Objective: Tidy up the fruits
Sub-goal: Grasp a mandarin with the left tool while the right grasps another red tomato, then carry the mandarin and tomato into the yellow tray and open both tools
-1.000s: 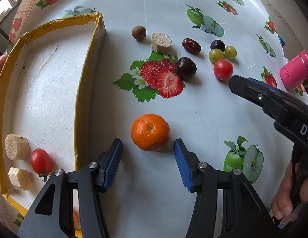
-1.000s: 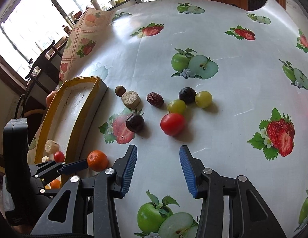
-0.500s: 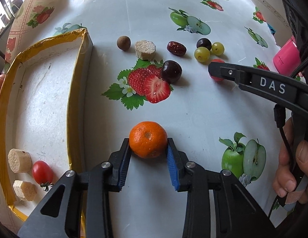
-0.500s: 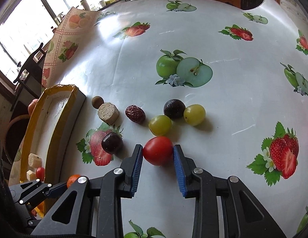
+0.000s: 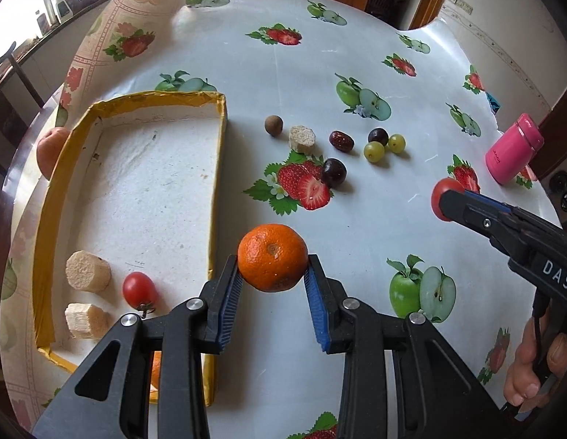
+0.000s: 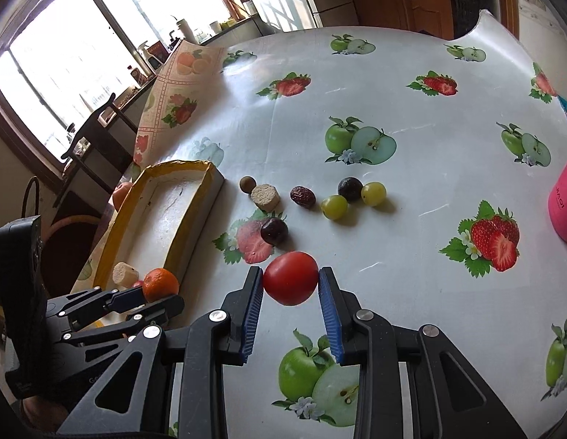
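Fruit-print tablecloth (image 5: 356, 219) below; left hand-held gripper (image 5: 272, 278) clamps mandarin (image 5: 272, 256), right hand-held gripper (image 6: 290, 283) clamps tomato (image 6: 290, 277), both angled down.

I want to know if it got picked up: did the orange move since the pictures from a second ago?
Yes. The orange went up off the tablecloth, clamped in the left gripper, and now sits closer to the yellow tray.

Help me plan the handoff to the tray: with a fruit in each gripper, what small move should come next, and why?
Probably carry the mandarin leftward over the yellow-rimmed tray's wall. The left gripper is clamped on it beside that wall, and the tray floor is mostly bare. The right gripper holds the tomato farther away.
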`<state>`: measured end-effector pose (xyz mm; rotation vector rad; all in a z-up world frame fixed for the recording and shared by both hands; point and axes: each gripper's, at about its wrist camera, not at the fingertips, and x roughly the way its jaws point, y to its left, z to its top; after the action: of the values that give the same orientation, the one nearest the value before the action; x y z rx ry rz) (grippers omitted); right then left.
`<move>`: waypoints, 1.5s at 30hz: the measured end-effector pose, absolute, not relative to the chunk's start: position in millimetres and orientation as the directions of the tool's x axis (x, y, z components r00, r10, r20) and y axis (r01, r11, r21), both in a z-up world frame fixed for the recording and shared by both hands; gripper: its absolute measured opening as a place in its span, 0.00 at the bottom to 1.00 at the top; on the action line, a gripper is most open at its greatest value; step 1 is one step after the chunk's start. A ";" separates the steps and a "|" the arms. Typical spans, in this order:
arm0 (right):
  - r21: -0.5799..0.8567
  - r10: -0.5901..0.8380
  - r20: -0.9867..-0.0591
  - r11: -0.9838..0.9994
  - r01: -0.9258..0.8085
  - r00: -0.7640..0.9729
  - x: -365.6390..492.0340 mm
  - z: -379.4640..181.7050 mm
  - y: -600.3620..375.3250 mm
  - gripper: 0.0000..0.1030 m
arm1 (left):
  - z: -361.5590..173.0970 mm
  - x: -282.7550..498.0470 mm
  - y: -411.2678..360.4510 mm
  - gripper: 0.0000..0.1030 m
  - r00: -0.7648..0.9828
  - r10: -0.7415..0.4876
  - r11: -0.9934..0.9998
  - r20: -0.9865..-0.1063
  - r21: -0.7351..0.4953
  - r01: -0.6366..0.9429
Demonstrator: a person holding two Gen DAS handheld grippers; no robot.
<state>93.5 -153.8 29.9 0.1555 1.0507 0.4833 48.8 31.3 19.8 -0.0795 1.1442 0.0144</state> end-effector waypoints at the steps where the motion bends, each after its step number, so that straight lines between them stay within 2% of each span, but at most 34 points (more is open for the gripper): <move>1: 0.351 0.458 -0.792 0.882 -0.313 0.404 90.3 33.4 -152.6 0.31 | 22.0 46.9 34.6 0.31 0.419 -0.021 0.997 -0.908 -0.052 -0.062; 22: 0.323 0.516 -0.762 0.827 -0.460 0.392 53.5 76.6 -93.1 0.30 | 48.6 14.7 83.2 0.31 0.447 0.080 0.982 -0.891 -0.007 -0.188; 45: 0.319 0.543 -0.761 0.790 -0.523 0.356 45.4 77.3 -55.7 0.30 | 42.9 11.1 108.8 0.31 0.430 0.098 0.970 -0.897 -0.010 -0.242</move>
<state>45.4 -55.7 77.3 0.0225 0.9917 0.6887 11.1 108.8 42.9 -0.1448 1.1069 0.2134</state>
